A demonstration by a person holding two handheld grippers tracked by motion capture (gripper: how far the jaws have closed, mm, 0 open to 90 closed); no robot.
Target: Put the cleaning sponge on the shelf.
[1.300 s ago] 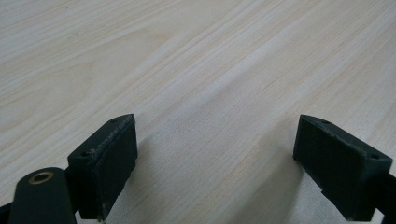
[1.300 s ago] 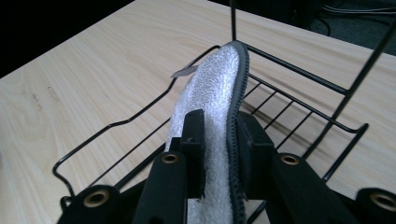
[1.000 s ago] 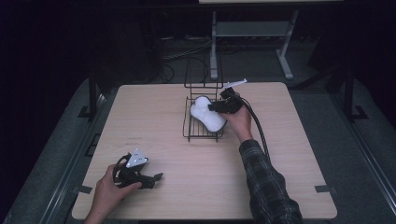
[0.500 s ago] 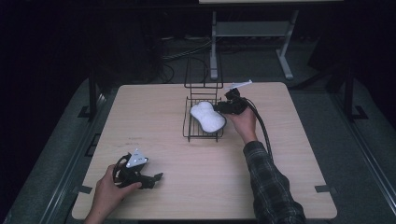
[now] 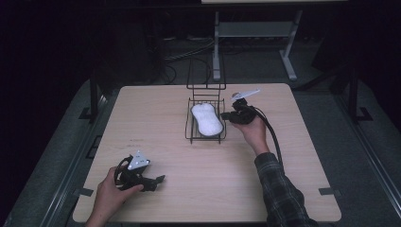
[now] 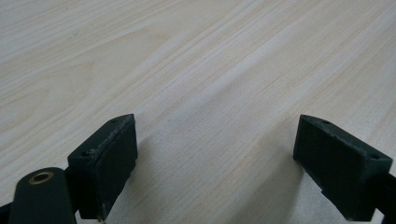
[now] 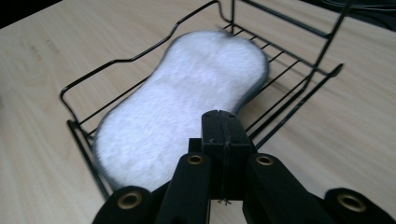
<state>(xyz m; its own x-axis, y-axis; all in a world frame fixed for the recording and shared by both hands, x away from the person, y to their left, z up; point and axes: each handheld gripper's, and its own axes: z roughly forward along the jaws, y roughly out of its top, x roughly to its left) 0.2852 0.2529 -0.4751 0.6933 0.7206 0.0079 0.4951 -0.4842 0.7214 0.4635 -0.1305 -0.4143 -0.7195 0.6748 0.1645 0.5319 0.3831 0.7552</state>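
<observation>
A white, peanut-shaped sponge [image 5: 206, 119] [image 7: 182, 107] lies flat in a black wire rack [image 5: 188, 124] [image 7: 130, 58] at the far middle of the wooden table [image 5: 189, 161]. My right gripper [image 5: 227, 116] [image 7: 220, 116] hovers just off the rack's right side and points at the sponge. Its jaws have just been closing and now meet, with nothing between them. At the near left, my left gripper [image 5: 158, 179] [image 6: 215, 123] rests on the table in a hand. Its jaws stand wide apart over bare wood.
The rack has a tall upright wire frame [image 5: 206, 75] at its far end. A black cable [image 5: 274, 137] trails from the right gripper along the forearm. Beyond the table's far edge stands a grey metal stand [image 5: 255, 30] on the dark floor.
The right gripper has drawn back to the right, from over the sponge to just outside the rack, and its jaws have come together. The sponge stays in the rack. The left hand has not moved.
</observation>
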